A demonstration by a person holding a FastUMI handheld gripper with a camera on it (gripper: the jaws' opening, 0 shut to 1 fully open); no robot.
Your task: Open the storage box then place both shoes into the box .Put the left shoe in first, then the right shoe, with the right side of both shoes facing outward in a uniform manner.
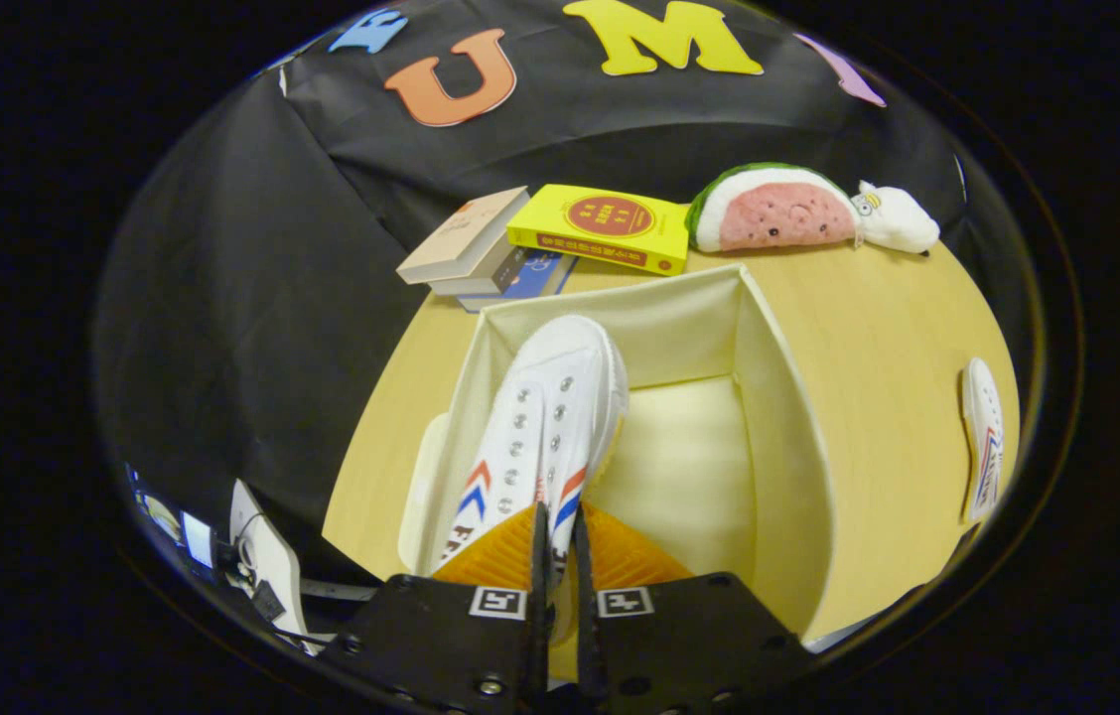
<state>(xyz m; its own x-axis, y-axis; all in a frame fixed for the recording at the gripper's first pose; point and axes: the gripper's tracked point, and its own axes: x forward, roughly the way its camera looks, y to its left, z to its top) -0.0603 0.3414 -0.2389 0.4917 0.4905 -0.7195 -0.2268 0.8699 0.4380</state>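
A white high-top shoe (pixel 545 417) with red and blue chevrons hangs from my gripper (pixel 557 541), toe pointing away, over the left half of the open cream storage box (pixel 778 397). Both fingers press on the shoe's collar edge, nearly closed together. Whether the shoe touches the box floor I cannot tell. The box's bare floor lies to the right of the shoe. The second white shoe (pixel 983 437) lies on the wooden table (pixel 878 318), right of the box. A pale flat piece (pixel 419 487), perhaps the box lid, rests against the box's left outer wall.
Beyond the box lie several books: a yellow one (pixel 605 226), a beige one (pixel 466 236) and a blue one (pixel 530 276). A watermelon plush (pixel 778 209) and a small white plush (pixel 898 220) sit at the table's far edge. Cables and devices (pixel 252 556) lie below, left of the table.
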